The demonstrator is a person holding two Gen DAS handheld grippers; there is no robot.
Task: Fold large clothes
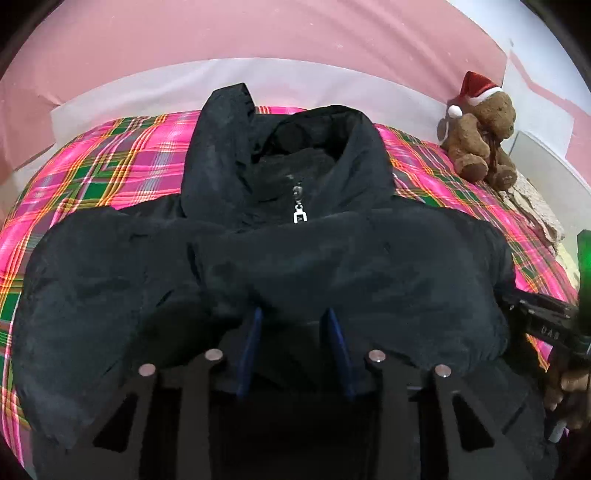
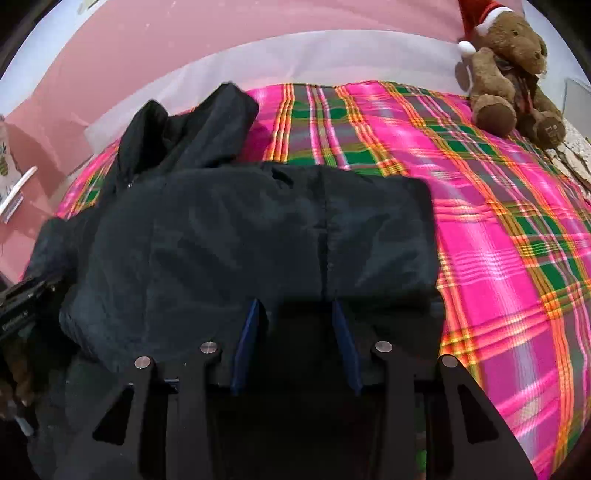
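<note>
A large black hooded jacket [image 1: 295, 266] lies on a pink plaid bed cover [image 1: 110, 162], zipped, with a silver zip pull [image 1: 299, 214] at the collar. Both sleeves are folded in across its chest. My left gripper [image 1: 295, 321] is open, its blue fingers [image 1: 253, 343] over the jacket's lower part near a sleeve cuff. In the right wrist view the jacket [image 2: 258, 236] fills the left and centre. My right gripper [image 2: 297, 314] is open, its fingers [image 2: 345, 343] over the jacket's near right edge. I cannot tell whether fabric lies between either pair of fingers.
A brown teddy bear [image 1: 484, 136] with a red Santa hat sits at the bed's far right corner, also in the right wrist view [image 2: 509, 66]. A pink wall [image 1: 258, 29] stands behind the bed. Bare plaid cover [image 2: 517, 258] stretches right of the jacket. The other gripper [image 1: 546, 325] shows at right.
</note>
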